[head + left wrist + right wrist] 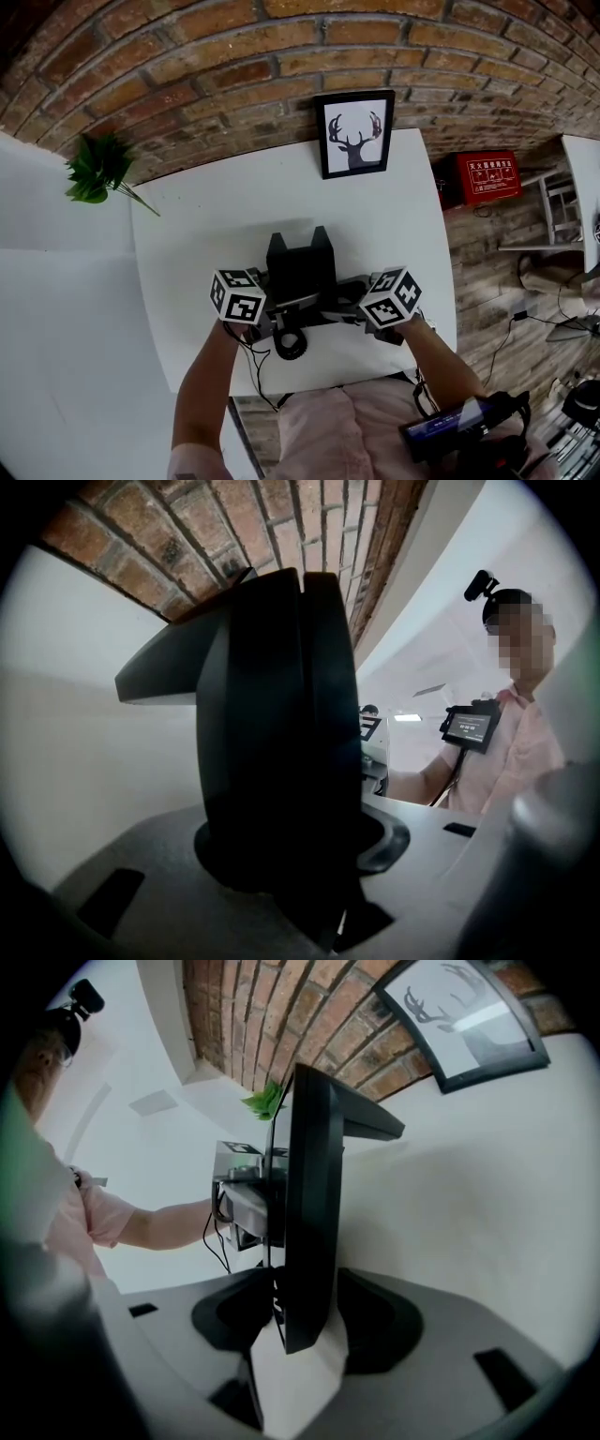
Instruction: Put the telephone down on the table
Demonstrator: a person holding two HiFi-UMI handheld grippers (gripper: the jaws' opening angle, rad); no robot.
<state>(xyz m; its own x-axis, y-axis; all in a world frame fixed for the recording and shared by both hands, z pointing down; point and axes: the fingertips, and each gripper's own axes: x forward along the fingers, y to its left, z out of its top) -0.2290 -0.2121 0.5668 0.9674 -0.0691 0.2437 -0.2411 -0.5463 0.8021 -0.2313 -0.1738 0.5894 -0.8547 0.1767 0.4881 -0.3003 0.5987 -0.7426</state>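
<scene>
A black telephone (pixel 300 262) stands over the middle of the white table (pixel 206 216), between my two grippers. My left gripper (pixel 274 314) is shut on its left side, and in the left gripper view the dark body (pixel 272 724) fills the space between the jaws (pixel 300 855). My right gripper (pixel 352 309) is at the right side. In the right gripper view the phone's thin edge (pixel 309 1194) stands between the open jaws (pixel 305 1335), with white table showing beneath it. A black cord loop (pixel 289 345) hangs near the front edge. I cannot tell whether the phone rests on the table.
A framed deer picture (pixel 354 133) leans on the brick wall at the table's back. A green plant (pixel 98 169) sticks out at the left. A red box (pixel 487 176) sits on the wooden floor to the right. The table's front edge is close to the person's body.
</scene>
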